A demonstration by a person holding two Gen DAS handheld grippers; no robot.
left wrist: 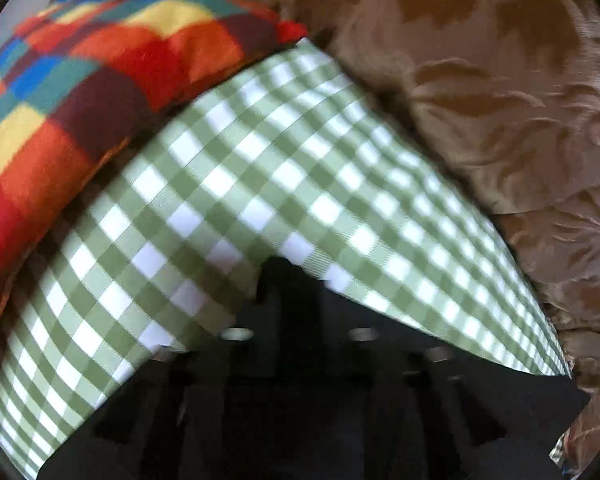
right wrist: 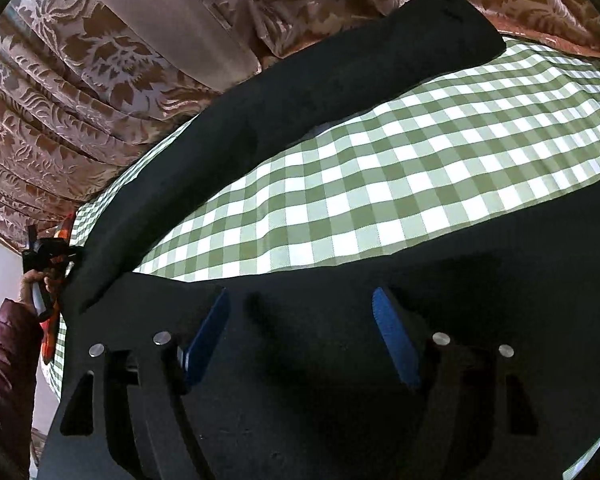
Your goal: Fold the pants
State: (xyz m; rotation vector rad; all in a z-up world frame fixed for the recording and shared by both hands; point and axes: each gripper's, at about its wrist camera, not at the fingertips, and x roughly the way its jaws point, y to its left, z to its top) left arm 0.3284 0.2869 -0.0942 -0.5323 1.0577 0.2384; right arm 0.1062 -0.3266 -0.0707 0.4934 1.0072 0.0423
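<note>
While black pants [right wrist: 300, 92] sprawl across the green-checked table [right wrist: 380, 184], the right tool [right wrist: 300, 340] hovers with fingers apart; left tool [left wrist: 288, 280] pinched together on the pants' edge, patchwork cushion [left wrist: 80, 80] alongside.

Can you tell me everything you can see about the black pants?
The black pants are dark, soft-looking cloth with no pattern. They lie spread on the green and white checked cloth. One long leg stretches away toward the brown flowery curtains, and a wide part lies close, right under the open right tool. At the far left, the left tool is at the leg's near end; in its own view it is shut on the fabric.
</note>
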